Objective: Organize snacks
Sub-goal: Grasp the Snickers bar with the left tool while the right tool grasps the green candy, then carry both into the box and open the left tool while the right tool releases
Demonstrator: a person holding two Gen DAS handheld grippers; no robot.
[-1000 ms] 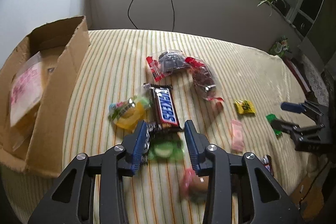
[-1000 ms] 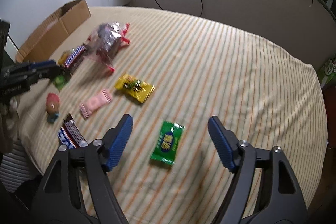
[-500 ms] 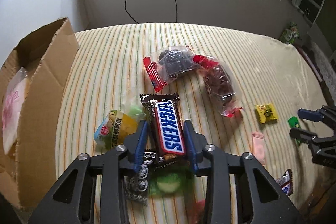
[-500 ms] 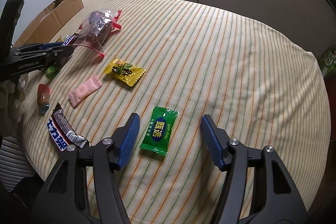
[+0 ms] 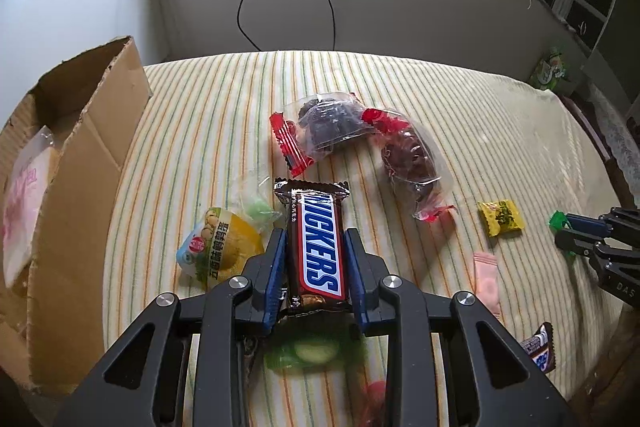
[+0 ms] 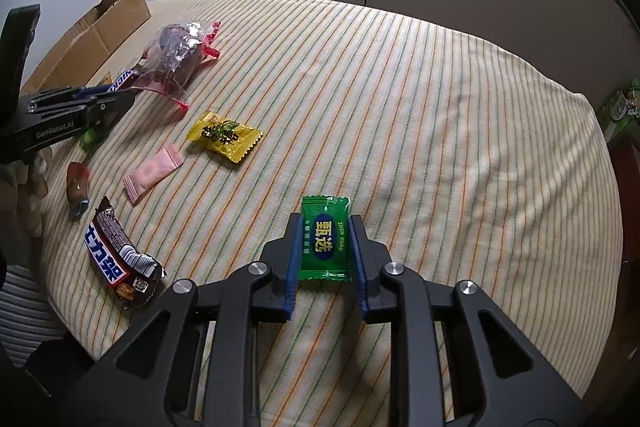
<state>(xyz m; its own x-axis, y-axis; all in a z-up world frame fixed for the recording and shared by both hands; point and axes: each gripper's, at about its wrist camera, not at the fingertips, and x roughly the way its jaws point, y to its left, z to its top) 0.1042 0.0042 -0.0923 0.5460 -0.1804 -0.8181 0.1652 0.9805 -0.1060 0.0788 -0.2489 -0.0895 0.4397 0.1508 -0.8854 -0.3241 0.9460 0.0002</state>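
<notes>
Change: both grippers narrow from wide to closed around snacks.
Left gripper (image 5: 316, 259): clamps Snickers bar (image 5: 318, 247), long axis along fingers.
Right gripper (image 6: 325, 247): pinches green candy (image 6: 325, 239) on bed (image 6: 440, 115).
Box (image 5: 84, 163): nearer left.

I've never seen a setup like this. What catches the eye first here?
The Snickers bar stands out, clamped between the blue fingers of the left gripper. The right gripper likewise grips a green candy packet. More snacks lie scattered on the striped cloth, with a cardboard box at the left.
</notes>
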